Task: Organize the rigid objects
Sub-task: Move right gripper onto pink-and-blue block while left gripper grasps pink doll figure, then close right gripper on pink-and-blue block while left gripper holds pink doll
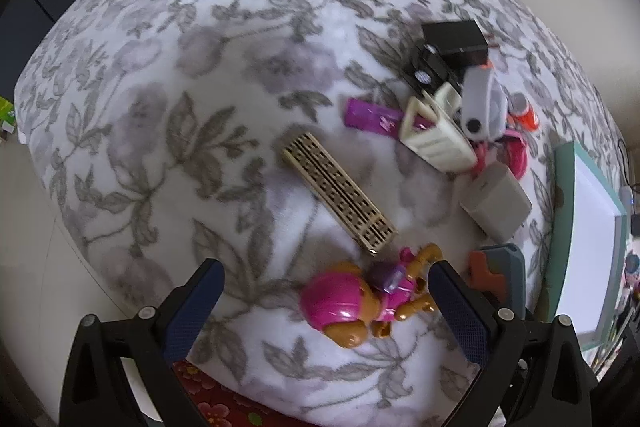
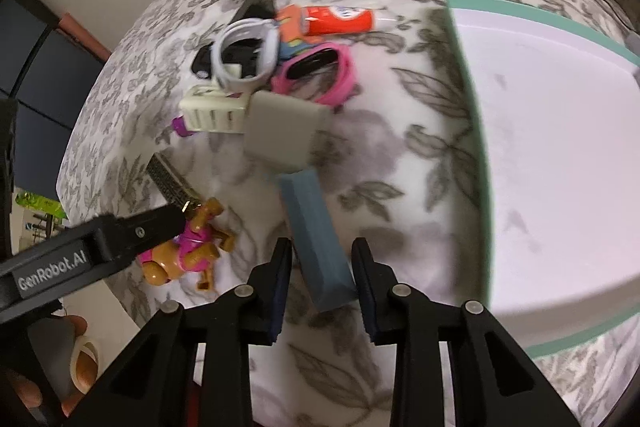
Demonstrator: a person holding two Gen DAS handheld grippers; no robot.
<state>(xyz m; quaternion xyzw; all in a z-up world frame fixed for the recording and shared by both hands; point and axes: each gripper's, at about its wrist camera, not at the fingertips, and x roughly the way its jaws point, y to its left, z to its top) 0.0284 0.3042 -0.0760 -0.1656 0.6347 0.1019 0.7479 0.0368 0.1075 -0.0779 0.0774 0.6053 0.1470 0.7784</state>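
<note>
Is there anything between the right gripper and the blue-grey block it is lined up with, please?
Nothing visible blocks it. The right gripper is open, and the near end of the blue-grey block already lies between its fingers on the floral blanket. The grey box sits at the block's far end, clear of the fingers.

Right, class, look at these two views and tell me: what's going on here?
A person is tidying small objects scattered on a floral blanket, a gripper in each hand. The left gripper is open around a pink and brown toy dog. The right gripper is open astride the near end of a blue-grey block. A white tray with a green rim lies to the right, and nothing is visible in it yet.
</note>
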